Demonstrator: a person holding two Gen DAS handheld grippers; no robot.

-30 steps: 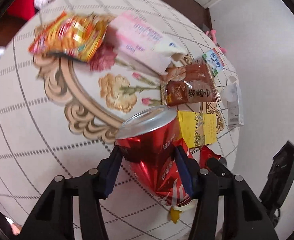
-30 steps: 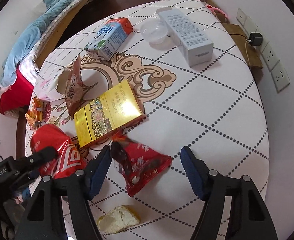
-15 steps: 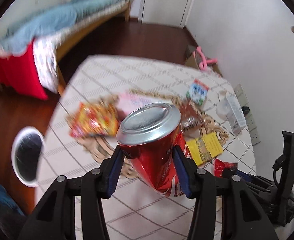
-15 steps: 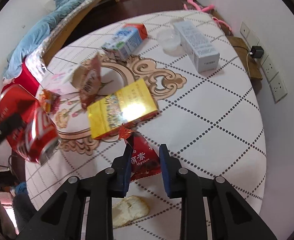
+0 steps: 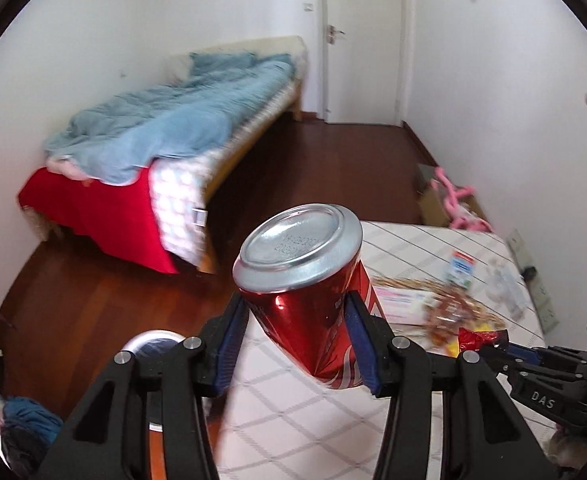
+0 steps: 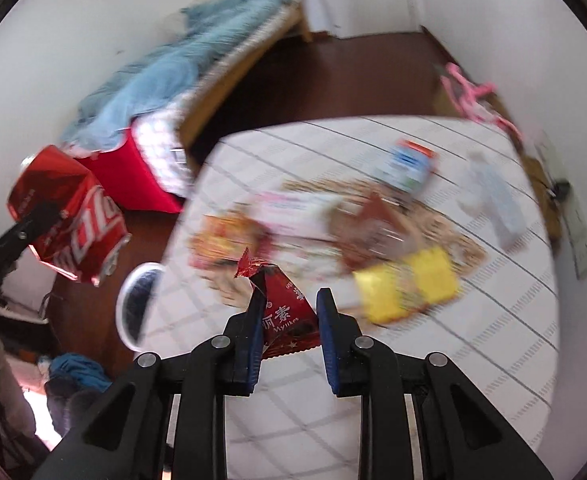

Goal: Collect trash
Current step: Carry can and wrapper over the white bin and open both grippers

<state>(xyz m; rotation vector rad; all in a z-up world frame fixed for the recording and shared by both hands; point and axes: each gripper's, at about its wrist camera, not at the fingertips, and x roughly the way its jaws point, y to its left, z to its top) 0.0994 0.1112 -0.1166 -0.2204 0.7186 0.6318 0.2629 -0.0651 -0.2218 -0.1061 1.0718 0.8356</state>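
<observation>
Trash is held in both tools, up off the table (image 6: 473,320). The left gripper (image 5: 299,344) clamps a dented red cola can (image 5: 309,292) between its blue pads, silver base facing the camera, above the table's left edge. The right gripper (image 6: 289,316) pinches a crumpled red snack wrapper (image 6: 285,312) in a narrow grip, raised over the near part of the table. Blurred on the white patterned cloth farther off lie a yellow packet (image 6: 409,284), an orange packet (image 6: 225,240), a pink-and-white pack (image 6: 293,212) and a small blue-and-white carton (image 6: 409,164). A white-rimmed bin (image 6: 135,304) stands on the dark wood floor to the table's left, below the can. A bed (image 5: 173,120) with a blue quilt stands far left.
</observation>
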